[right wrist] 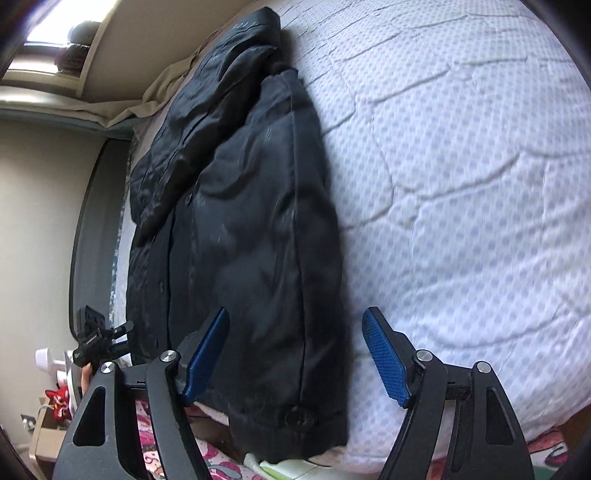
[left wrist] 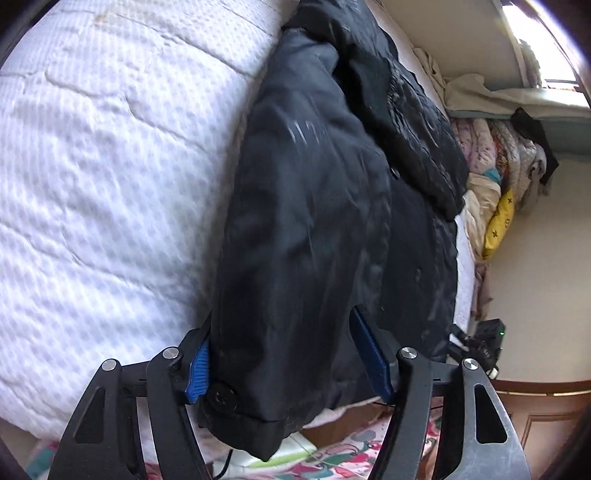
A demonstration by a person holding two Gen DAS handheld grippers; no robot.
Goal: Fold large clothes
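A large black padded jacket [left wrist: 314, 206] lies lengthwise on a white quilted mattress [left wrist: 92, 177], collar far, buttoned hem near, at the bed's edge. My left gripper [left wrist: 284, 358] straddles the hem of the jacket's folded side panel; one blue pad [left wrist: 201, 363] sits at its outer edge and the other [left wrist: 371, 358] lies along the inner fold, with no visible pinch. In the right wrist view the jacket [right wrist: 240, 221] fills the left half. My right gripper [right wrist: 295, 358] is open over the hem corner, one fingertip [right wrist: 207, 350] above the cloth and the other [right wrist: 384, 362] over the mattress [right wrist: 461, 184].
Bedding and clothes [left wrist: 498, 173] are heaped at the far right against the wall. A black camera-like device [left wrist: 480, 343] [right wrist: 98, 341] stands beside the bed. A patterned pink cloth [left wrist: 351, 454] and a white cable lie below the mattress edge. A window [right wrist: 55, 29] is high up.
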